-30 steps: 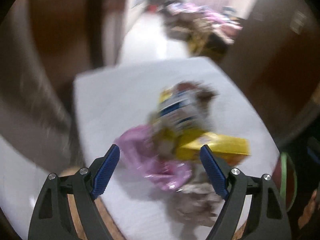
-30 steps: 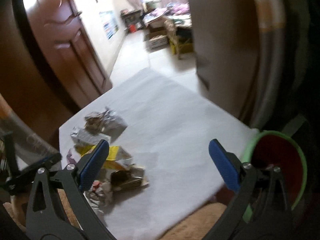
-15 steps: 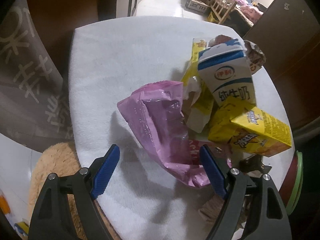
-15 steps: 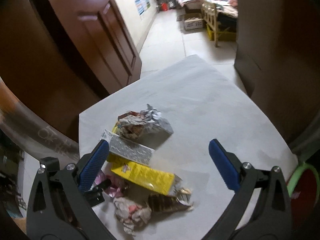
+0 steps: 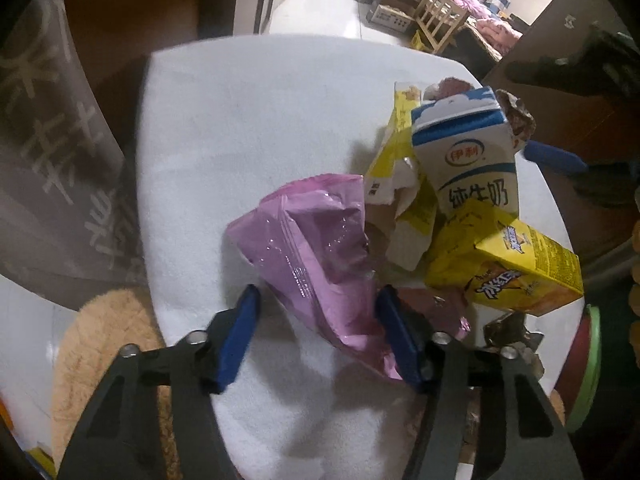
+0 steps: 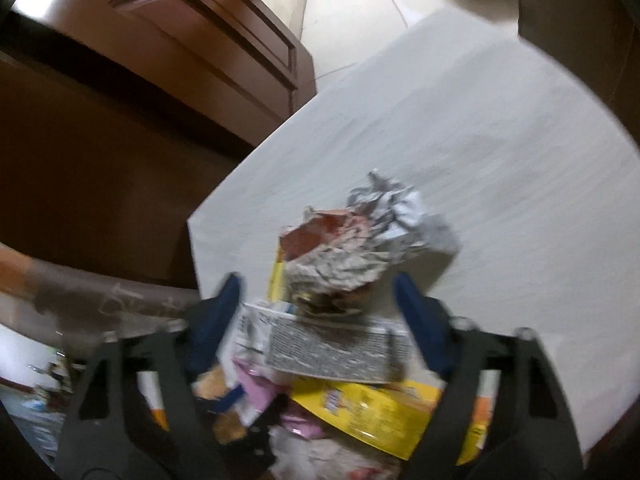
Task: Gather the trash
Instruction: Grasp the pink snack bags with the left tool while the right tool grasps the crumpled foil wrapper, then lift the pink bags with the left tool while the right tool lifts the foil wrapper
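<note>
A heap of trash lies on a white-covered table (image 5: 240,120): a pink plastic bag (image 5: 320,248), a blue-and-white milk carton (image 5: 464,160), a yellow drink box (image 5: 508,268), a torn yellow packet (image 5: 396,152) and a crumpled foil wrapper (image 6: 360,248). My left gripper (image 5: 318,336) points down at the near end of the pink bag. Its jaws are closing with the bag between them, and the left pad is still apart from it. My right gripper (image 6: 320,312) straddles the milk carton (image 6: 328,344) below the foil wrapper. Its jaws are closing too, the pads just off the carton's ends.
A red bin with a green rim (image 5: 588,360) stands below the table's right edge. A tan fluffy cushion (image 5: 100,352) sits at the near left. A brown door (image 6: 180,40) and dark furniture flank the table. The far half of the cloth (image 6: 480,120) is bare.
My left gripper sank onto the heap and narrowed around the pink bag. My right gripper swung left and down from the table's bare part to the heap and narrowed around the carton.
</note>
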Demonstrator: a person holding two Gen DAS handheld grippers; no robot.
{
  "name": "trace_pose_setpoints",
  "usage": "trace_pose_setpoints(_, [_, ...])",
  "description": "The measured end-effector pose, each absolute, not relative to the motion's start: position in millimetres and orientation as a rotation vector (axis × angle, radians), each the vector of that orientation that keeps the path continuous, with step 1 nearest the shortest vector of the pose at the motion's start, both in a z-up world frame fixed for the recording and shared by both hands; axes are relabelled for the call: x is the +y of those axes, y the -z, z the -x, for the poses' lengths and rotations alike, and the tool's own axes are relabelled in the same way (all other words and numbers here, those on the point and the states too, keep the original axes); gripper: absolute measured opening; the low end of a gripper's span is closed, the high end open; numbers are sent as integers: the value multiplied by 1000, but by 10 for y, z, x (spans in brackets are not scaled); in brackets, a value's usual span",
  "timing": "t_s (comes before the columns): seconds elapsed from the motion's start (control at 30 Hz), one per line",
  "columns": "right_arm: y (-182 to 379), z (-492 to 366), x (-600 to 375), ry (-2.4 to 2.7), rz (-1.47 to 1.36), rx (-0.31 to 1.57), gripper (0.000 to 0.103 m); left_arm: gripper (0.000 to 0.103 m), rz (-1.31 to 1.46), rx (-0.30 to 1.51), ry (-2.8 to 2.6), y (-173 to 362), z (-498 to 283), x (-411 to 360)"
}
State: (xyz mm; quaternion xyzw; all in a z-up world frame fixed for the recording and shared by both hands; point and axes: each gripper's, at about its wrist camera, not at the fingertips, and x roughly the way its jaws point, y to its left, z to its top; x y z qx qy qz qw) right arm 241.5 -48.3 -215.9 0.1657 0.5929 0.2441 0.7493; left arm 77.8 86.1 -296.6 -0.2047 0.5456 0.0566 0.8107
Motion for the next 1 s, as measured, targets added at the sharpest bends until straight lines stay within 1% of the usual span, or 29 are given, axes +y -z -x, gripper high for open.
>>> trace_pose_setpoints(0.03, [2222, -2432, -469, -532, -393, 1311, 45, 48, 439, 1168, -118, 2974, -779, 861])
trace_pose_setpoints(0.07, [2253, -2440, -475, -523, -409, 1316, 31, 45, 440, 1164, -115, 2977, -776, 862])
trace_pose_setpoints(0.13, [2228, -2406, -520, -513, -443, 1281, 29, 38, 447, 1159, -98, 2976, -767, 879])
trace_pose_setpoints(0.17, [2188, -2376, -543, -516, -454, 1258, 28, 35, 445, 1152, -96, 2963, -764, 889])
trace_pose_setpoints(0.27, [2006, -2245, -617, -523, -453, 1178, 28, 30, 415, 1123, -95, 2904, -738, 909])
trace_pose_setpoints(0.57, [1463, -1672, -1045, -494, -303, 1006, 28, 29, 249, 1005, -90, 2548, -685, 741])
trace_pose_setpoints(0.67, [1354, -1410, -1231, -464, -288, 942, 28, 29, 220, 954, -84, 2336, -648, 686])
trace_pose_setpoints(0.8, [1312, -1170, -1370, -464, -335, 900, 28, 29, 168, 860, -76, 1924, -624, 568])
trace_pose_setpoints(1.0, [1218, -986, -1546, -470, -394, 850, 28, 29, 98, 725, -61, 1339, -543, 467])
